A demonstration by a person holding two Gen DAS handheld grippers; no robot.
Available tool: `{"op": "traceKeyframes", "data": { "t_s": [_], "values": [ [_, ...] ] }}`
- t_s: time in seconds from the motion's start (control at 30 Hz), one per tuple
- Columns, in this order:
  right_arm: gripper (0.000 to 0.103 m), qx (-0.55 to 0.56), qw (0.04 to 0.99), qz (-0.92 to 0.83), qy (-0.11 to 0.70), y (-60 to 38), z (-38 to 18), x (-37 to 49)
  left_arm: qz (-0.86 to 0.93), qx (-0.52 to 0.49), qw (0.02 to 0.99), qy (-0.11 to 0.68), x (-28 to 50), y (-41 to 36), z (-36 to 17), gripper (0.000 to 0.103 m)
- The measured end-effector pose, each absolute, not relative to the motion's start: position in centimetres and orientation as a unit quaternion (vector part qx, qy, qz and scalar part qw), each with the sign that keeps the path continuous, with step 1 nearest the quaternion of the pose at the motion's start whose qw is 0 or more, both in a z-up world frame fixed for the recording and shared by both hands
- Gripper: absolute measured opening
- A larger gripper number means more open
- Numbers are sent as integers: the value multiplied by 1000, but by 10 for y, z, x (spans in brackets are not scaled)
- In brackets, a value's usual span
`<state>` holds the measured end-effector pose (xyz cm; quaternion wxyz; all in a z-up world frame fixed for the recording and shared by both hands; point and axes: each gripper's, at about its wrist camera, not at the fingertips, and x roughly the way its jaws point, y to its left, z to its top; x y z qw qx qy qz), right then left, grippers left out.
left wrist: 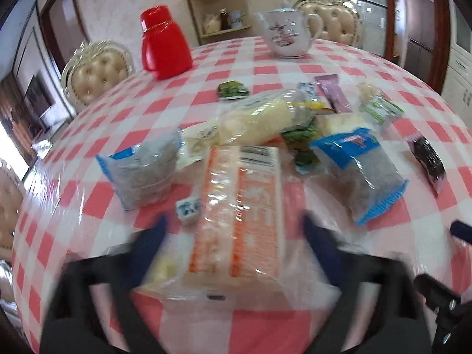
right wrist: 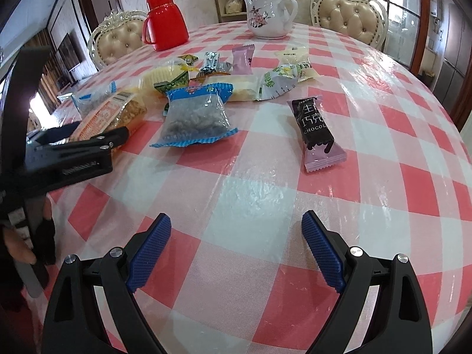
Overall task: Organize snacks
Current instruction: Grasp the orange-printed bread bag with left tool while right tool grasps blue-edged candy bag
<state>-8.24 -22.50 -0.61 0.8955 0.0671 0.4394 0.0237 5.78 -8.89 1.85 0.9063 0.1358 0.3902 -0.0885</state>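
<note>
An orange-printed clear snack packet (left wrist: 242, 206) lies lengthwise between the blue fingers of my left gripper (left wrist: 234, 224), which looks shut on it, its far end over the pile. The right wrist view shows that packet (right wrist: 109, 112) in the left gripper (right wrist: 100, 131) at the table's left. Two blue-edged packets of dark snacks (left wrist: 144, 174) (left wrist: 362, 174) flank it. My right gripper (right wrist: 236, 230) is open above bare checked tablecloth (right wrist: 250, 200), holding nothing. A black and purple chocolate bar (right wrist: 315, 129) lies ahead of it.
A pile of small wrapped snacks and a clear bag of pale cakes (left wrist: 259, 121) sits mid-table. A red jug (right wrist: 165, 20) and a white teapot (right wrist: 268, 14) stand at the far edge. Padded chairs (right wrist: 351, 14) ring the round table. A hand (right wrist: 17, 244) shows at the left.
</note>
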Motion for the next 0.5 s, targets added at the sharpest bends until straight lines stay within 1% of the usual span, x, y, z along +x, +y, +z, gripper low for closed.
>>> {"op": "traceKeyframes", "data": {
  "t_s": [0.03,0.1,0.17,0.27,0.37,0.47,0.5],
  "values": [
    [88,69,896,25,439,-226,-6,-83,-91,134,908,387,51,-89,18,55],
    [87,76,896,28,436,-228,-6,-84,-92,111,913,382,40,-79,20,52],
    [87,84,897,31,434,-231,-5,-83,-90,47,917,386,21,-57,22,52],
    [87,108,893,56,434,-234,-4,-71,-68,-22,922,381,-10,-27,23,52],
    [87,93,890,45,444,-225,-3,-43,-49,-35,923,381,-18,-23,23,53],
    [87,77,890,42,448,-211,-4,-8,-46,-29,922,383,-18,-26,23,56],
    [87,73,890,45,449,-206,-4,1,-45,-35,921,384,-17,-24,23,62]
  ]
}}
